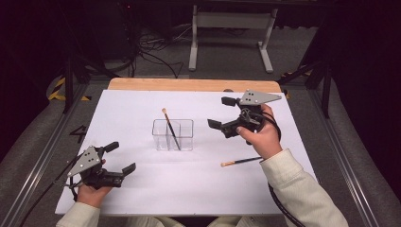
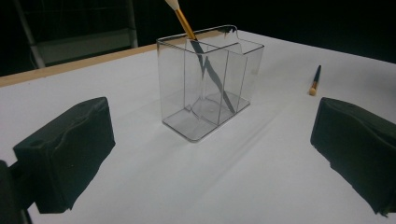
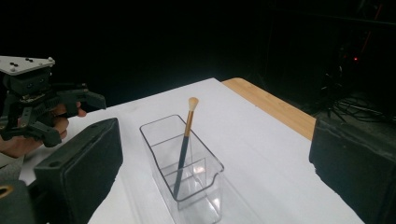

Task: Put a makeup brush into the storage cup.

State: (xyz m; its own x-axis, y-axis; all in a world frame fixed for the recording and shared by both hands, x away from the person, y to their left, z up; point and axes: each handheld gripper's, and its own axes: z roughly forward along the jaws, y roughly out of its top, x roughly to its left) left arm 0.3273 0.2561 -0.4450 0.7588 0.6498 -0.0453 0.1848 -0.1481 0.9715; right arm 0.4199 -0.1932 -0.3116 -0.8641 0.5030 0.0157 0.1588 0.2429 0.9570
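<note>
A clear plastic organizer (image 1: 173, 135) with several compartments stands upright near the middle of the white sheet. One blue-handled brush (image 1: 170, 127) leans inside it, bristles up. A second brush (image 1: 241, 161) lies flat on the sheet to the organizer's right, just in front of the right hand. My right gripper (image 1: 221, 112) hovers open to the right of the organizer, jaws toward it and holding nothing. My left gripper (image 1: 120, 157) is open at the near left, also holding nothing. In the left gripper view the organizer (image 2: 205, 84) sits ahead between the jaws, with the lying brush (image 2: 315, 81) beyond.
The white sheet (image 1: 142, 189) covers a table with a wooden far edge (image 1: 189, 84). Metal rails (image 1: 38, 156) run along both sides. Beyond the table stand a white frame (image 1: 231, 28) and floor cables (image 1: 156, 52). From the right gripper view, the left gripper (image 3: 70, 116) shows at far left.
</note>
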